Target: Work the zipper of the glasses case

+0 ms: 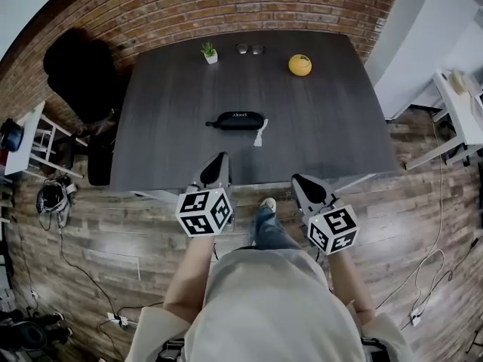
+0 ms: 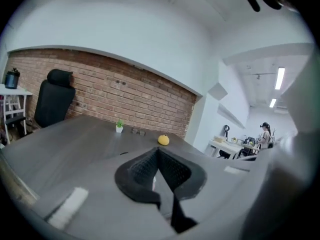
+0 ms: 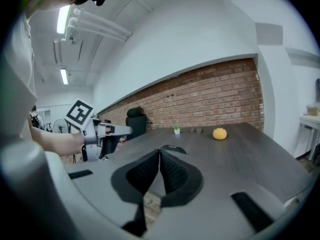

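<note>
Roomy tabletop (image 1: 173, 111) holds the glasses case (image 1: 240, 120); left claw (image 1: 221, 157) and right claw (image 1: 298, 178) hover closed, empty, at its edge.

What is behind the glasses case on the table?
Toward the far edge stand a small potted plant, a pair of glasses and a yellow-orange fruit. The black glasses case looks shut, so its inside is hidden.

You get soft, even indoor light: the counter (image 1: 317, 127) is lit flat, with only faint shadows. Ceiling strip lights (image 2: 279, 78) burn bright white. The wide lenses bow the brick wall (image 3: 210, 99) and blacken every corner. Your left hand-held gripper (image 2: 159, 154) looks smeared, close to its lens.
</note>
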`<state>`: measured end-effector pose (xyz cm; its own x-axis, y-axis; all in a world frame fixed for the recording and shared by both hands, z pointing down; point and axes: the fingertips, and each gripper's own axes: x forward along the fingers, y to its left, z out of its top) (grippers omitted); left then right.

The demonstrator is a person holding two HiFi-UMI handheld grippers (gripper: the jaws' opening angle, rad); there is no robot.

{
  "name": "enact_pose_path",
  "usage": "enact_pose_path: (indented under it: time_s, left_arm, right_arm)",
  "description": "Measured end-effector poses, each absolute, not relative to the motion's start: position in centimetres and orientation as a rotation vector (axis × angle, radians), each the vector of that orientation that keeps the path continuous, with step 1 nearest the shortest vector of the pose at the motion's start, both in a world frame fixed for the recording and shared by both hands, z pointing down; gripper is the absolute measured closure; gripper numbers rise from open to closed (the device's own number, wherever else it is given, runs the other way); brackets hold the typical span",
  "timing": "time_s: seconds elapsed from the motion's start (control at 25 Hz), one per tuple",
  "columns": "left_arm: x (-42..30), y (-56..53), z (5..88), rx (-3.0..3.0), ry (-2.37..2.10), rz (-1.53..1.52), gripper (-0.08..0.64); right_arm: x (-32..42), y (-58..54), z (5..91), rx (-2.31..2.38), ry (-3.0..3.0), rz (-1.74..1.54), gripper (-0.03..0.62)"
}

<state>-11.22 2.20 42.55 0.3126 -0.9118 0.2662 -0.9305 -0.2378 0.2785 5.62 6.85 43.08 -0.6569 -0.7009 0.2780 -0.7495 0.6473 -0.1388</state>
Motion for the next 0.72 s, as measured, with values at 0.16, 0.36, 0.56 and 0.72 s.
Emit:
enact_pose_path:
  time_s: [0.16, 0.36, 0.56, 0.72]
  left_arm:
    - [-10.5, 6.4, 41.9, 2.272, -1.63, 0.1, 0.551]
    - [-9.2, 10.4, 42.5, 2.293, -1.534, 0.094, 0.551]
    - [-8.2, 11.7, 43.2, 2.287, -1.497, 0.085, 0.551]
    - [-7.6, 11.5, 42.3, 2.289, -1.482, 0.037, 0.551]
  right_arm:
    - [5.9, 8.4, 42.2, 1.256, -2.672, 0.313, 0.587]
    - [6.0, 10.7, 40.5, 1.29, -2.695, 0.249, 0.589]
    - [5.9, 12.0, 39.9, 1.28, -2.722, 0.219, 0.589]
    - [5.6, 12.1, 39.4, 1.244, -2.741, 0.213, 0.589]
